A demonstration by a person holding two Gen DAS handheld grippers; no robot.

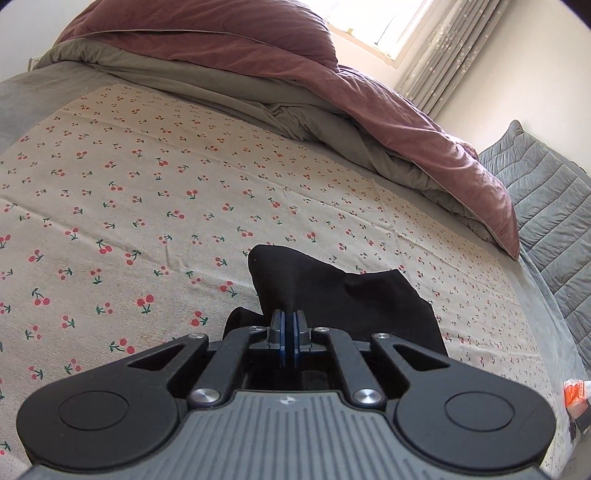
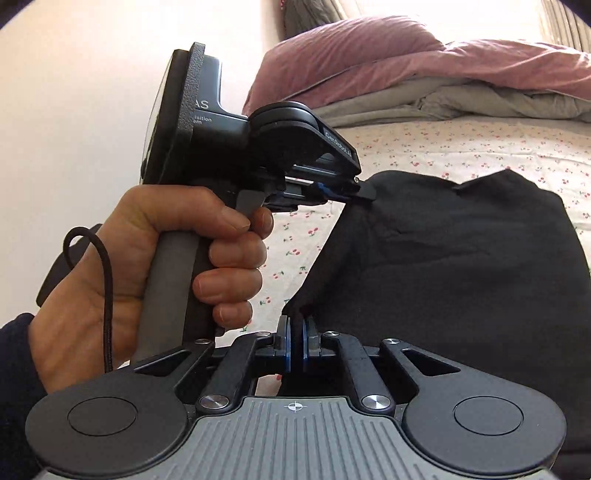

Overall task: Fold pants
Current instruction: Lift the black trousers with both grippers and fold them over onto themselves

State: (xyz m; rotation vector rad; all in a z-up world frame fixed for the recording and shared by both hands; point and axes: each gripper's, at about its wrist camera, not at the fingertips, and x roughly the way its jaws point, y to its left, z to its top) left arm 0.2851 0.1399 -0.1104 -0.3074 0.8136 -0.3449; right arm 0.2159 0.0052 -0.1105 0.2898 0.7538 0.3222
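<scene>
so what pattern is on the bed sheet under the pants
Small red cherries with green stems on the cream bed sheet, clearest in the left wrist view.

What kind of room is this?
Most likely a bedroom: there's a bed with a cherry-print sheet, a bunched-up pink quilt, and a curtained window.

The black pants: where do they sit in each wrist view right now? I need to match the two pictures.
Left wrist: black pants low centre, bunched beyond the shut left gripper pinching them.
Right wrist: they fill the right half, clamped by the right gripper at bottom centre.
Shared landmark: the cherry-print sheet under the pants, with the mauve duvet behind.
</scene>
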